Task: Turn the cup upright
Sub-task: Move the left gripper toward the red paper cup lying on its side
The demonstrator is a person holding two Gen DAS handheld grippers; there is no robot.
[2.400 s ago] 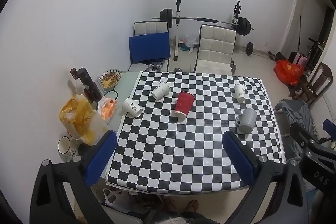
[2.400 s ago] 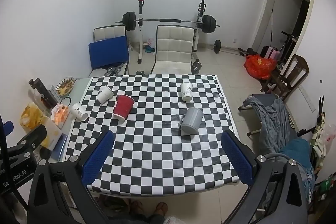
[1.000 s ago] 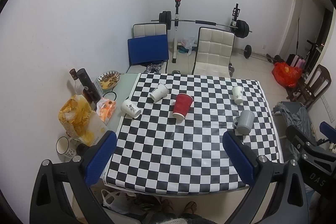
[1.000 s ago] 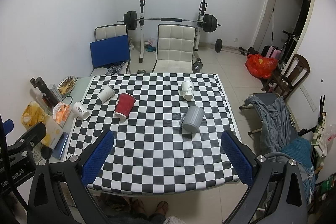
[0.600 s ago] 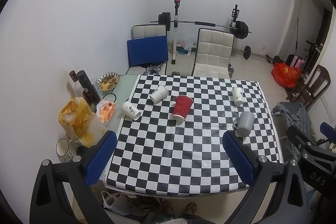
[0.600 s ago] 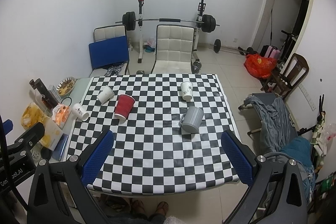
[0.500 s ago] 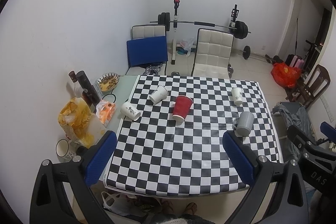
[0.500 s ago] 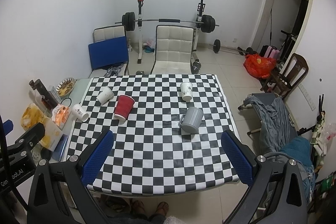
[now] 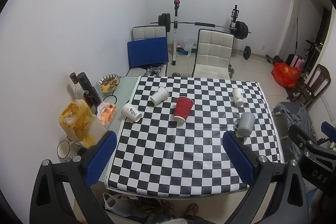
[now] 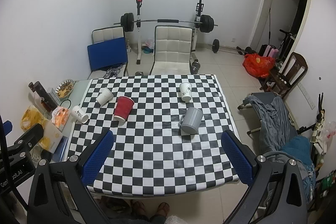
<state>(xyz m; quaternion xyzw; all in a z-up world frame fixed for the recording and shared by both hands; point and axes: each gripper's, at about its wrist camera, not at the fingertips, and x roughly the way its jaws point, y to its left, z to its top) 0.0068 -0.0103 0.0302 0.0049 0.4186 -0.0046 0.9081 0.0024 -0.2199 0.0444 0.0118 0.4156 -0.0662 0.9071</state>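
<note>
A red paper cup (image 9: 182, 107) (image 10: 124, 108) stands upside down on the checkered table (image 9: 180, 152) (image 10: 155, 148). A grey mug (image 9: 245, 124) (image 10: 191, 119) is upside down at the right. A white cup (image 9: 238, 96) (image 10: 186, 91) is upside down at the back right. Two white cups lie on their sides at the left (image 9: 160, 95) (image 9: 131, 112). My left gripper (image 9: 169, 157) and right gripper (image 10: 167, 155) are open and empty, high above the table's near edge.
Snack bags (image 9: 78, 121), bottles (image 9: 88, 90), a bowl of food (image 9: 108, 82) and a mug (image 9: 63, 148) sit on the glass strip left of the cloth. Two chairs (image 9: 213, 54) and a barbell rack (image 9: 201, 24) stand behind the table. A cot (image 10: 275, 117) is at the right.
Both grippers have drifted slightly up and back from the table, so it looks a little smaller. The cups have not moved and both grippers stay open.
</note>
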